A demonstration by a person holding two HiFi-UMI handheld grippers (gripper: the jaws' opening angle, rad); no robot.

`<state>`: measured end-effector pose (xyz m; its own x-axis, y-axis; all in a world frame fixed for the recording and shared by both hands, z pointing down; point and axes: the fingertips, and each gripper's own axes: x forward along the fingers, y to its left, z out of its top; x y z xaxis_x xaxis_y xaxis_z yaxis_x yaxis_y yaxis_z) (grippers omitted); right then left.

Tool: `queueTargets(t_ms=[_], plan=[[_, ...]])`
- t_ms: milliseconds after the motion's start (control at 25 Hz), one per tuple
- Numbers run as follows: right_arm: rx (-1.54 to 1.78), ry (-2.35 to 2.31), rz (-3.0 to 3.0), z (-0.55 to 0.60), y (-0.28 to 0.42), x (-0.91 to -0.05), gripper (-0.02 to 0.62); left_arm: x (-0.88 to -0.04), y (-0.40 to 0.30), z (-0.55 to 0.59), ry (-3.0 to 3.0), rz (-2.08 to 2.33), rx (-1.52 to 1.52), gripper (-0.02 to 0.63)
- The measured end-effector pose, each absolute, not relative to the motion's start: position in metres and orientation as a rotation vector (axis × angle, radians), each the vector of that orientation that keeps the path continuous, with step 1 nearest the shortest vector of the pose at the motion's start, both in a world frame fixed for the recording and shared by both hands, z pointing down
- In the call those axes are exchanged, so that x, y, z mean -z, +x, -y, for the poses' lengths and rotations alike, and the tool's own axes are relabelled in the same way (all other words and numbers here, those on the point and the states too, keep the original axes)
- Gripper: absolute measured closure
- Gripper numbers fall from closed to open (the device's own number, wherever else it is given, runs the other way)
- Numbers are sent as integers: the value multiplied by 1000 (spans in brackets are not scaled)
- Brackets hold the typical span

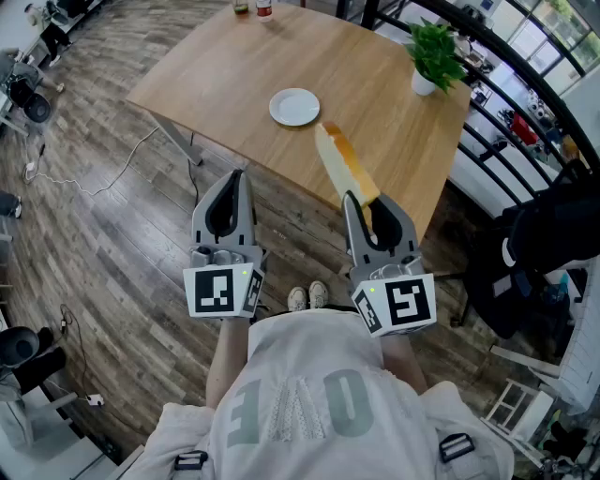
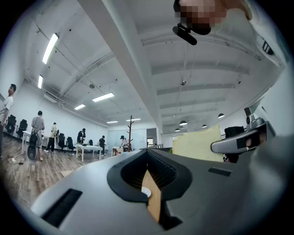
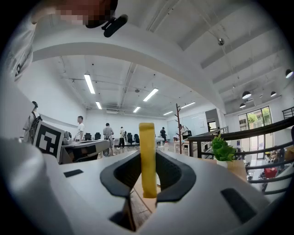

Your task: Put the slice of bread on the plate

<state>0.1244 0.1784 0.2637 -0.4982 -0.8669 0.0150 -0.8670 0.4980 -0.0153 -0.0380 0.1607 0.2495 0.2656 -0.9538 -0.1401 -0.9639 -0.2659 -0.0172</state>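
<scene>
A white plate (image 1: 294, 106) lies on the wooden table (image 1: 225, 84), a bit left of its middle. My right gripper (image 1: 368, 208) is shut on the slice of bread (image 1: 343, 165), which stands on edge and sticks out over the table's near edge, to the right of the plate and short of it. In the right gripper view the yellow slice (image 3: 147, 156) rises upright between the dark pads. My left gripper (image 1: 240, 178) hovers over the floor in front of the table, its fingertips together and nothing in them. The left gripper view shows the slice (image 2: 197, 144) at its right.
A potted plant (image 1: 434, 52) stands at the table's far right corner, and bottles (image 1: 253, 7) at its far edge. A black railing (image 1: 525, 84) runs along the right, with a dark chair (image 1: 544, 244) below it. Cables (image 1: 112, 178) trail on the floor at the left. People stand far off in the hall.
</scene>
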Motion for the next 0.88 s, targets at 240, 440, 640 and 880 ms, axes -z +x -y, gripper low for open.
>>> queueTargets(t_ms=[240,440,640,880], plan=[[-40,1563,2722,-162,132,-267,503,-247,-31,-148,-2400,-1843,-149,598],[-55,1522,2742,-153,140,-273,503,-248,-29,-139,-2372,-1871,-125,598],[-139,1517,2783,-135,148,-283,503,-250,-29,-136,-2332,-1914,-148,598],[-126,1473,2796,-106,133,-291,503,-268,-57,-99,-2317,-1968,-156,598]])
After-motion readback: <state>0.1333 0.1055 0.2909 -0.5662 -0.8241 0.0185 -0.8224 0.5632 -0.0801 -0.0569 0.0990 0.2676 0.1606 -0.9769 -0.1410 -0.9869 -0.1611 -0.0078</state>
